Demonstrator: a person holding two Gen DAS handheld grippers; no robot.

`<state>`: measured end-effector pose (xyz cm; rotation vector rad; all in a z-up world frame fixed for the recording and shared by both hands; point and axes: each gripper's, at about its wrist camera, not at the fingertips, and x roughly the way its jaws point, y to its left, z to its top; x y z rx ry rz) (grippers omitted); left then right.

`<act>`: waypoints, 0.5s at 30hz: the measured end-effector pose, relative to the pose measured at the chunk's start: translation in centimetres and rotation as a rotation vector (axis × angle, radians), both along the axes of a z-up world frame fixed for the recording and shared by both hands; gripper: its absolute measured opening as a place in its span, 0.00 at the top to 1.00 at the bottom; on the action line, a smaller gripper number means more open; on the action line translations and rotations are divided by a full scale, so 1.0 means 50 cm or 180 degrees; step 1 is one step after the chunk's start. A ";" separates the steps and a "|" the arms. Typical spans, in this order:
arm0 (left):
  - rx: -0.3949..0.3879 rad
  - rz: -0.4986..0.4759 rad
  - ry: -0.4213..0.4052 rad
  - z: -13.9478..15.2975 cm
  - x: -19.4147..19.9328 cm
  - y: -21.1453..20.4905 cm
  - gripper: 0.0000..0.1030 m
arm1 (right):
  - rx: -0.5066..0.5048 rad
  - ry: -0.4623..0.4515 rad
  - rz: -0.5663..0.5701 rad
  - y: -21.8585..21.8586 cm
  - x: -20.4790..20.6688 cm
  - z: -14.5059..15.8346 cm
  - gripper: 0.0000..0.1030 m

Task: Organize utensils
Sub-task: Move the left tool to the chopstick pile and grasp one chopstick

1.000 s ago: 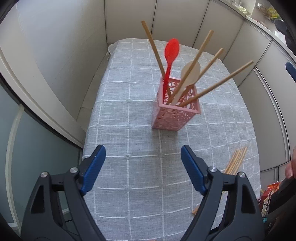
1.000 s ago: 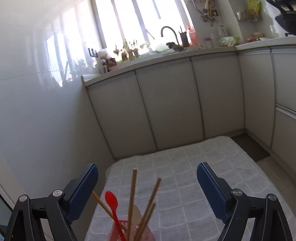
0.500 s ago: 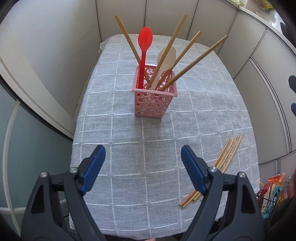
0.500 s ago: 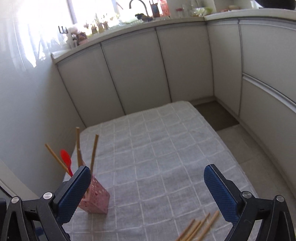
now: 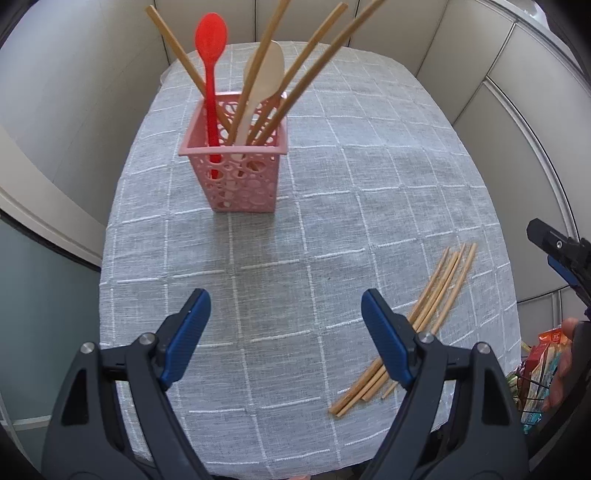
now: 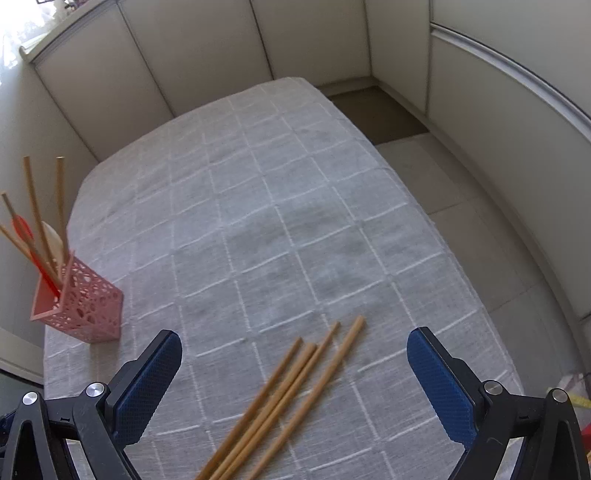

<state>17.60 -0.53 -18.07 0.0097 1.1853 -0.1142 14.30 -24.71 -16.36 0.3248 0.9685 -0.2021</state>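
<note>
Now the loose chopsticks lie on the tabletop, well apart from the pink holder. Right gripper, jaws apart, hovers over them; left gripper likewise empty. Next: clamp one.

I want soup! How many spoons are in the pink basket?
2. A red spoon stands at the left of the basket; a pale spoon leans in its middle among the chopsticks. Shorter ones could be hidden inside.

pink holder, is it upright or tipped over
Upright. The pink holder stands on its base on the tablecloth, open top up, with the red spoon and chopsticks leaning inside.
</note>
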 end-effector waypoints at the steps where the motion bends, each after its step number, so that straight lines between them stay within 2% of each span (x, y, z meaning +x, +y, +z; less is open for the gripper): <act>1: -0.0047 -0.0023 0.0043 -0.005 0.003 -0.005 0.19 | -0.0011 0.0043 -0.0023 -0.011 0.000 -0.009 0.02; 5: -0.0136 -0.0052 0.0143 -0.024 0.018 -0.030 0.19 | 0.0045 0.0202 -0.0049 -0.052 0.007 -0.039 0.02; 11: -0.0005 -0.0238 0.0152 -0.051 0.040 -0.081 0.19 | 0.0092 0.0421 -0.0033 -0.089 0.013 -0.070 0.02; 15: 0.0011 -0.0365 0.0180 -0.073 0.058 -0.119 0.19 | 0.0245 0.0588 -0.0047 -0.109 0.023 -0.095 0.02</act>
